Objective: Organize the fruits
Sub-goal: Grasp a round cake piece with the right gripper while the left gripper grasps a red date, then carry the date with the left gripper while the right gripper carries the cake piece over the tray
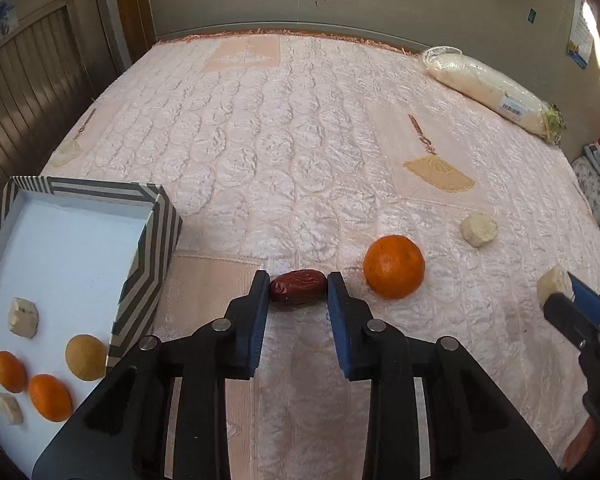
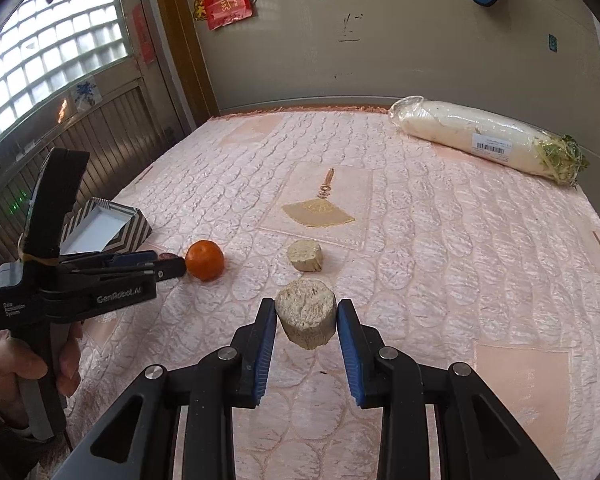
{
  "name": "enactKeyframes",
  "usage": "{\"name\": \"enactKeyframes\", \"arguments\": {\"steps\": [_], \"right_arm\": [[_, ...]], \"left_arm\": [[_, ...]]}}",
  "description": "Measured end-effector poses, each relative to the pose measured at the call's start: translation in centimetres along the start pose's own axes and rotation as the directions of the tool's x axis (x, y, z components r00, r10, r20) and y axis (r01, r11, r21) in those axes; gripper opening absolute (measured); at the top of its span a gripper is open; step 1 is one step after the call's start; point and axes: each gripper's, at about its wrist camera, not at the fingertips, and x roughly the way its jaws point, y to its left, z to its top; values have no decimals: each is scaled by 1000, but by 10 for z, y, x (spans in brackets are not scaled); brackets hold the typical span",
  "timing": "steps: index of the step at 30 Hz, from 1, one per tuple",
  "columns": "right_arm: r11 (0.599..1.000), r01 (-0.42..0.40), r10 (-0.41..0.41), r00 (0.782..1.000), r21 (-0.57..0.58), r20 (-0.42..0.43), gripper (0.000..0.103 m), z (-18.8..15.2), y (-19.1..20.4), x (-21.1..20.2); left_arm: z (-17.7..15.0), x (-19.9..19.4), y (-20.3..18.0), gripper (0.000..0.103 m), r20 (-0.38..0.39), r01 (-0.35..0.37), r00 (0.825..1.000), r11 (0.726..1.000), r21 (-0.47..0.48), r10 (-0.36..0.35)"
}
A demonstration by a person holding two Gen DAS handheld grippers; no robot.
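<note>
My left gripper [image 1: 298, 286] is closed on a dark red date [image 1: 298, 287] just above the pink bedspread; it also shows in the right wrist view [image 2: 168, 266]. My right gripper [image 2: 306, 312] grips a pale beige chunk [image 2: 306, 318], which also shows at the right edge of the left wrist view [image 1: 555, 285]. An orange [image 1: 394, 266] lies right of the date and shows again [image 2: 205, 260]. A second beige chunk [image 1: 479, 230] lies beyond it [image 2: 305, 255]. The striped box [image 1: 156, 248] at left holds two oranges [image 1: 50, 397], a yellowish fruit [image 1: 86, 357] and two beige chunks [image 1: 23, 317].
A wrapped white radish [image 1: 492, 92] lies at the far right of the bed [image 2: 488, 140]. A wooden panelled wall [image 1: 24, 92] runs along the left. Folded cloth [image 1: 598, 184] lies at the right bed edge.
</note>
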Motion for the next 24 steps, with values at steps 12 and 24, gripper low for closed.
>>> {"name": "enactKeyframes", "arguments": {"steps": [12,24], "right_arm": [[999,-37,37,999,-24,-6,30,-4,25,-1],[991,-107,105,994,-81,-24,30,-23,87,-2]], "left_arm": [[-9,-33,15,28,11,63,998,996,-59,-63],[-53,-80,43,28,53,23,998,999,-44,-20]]}}
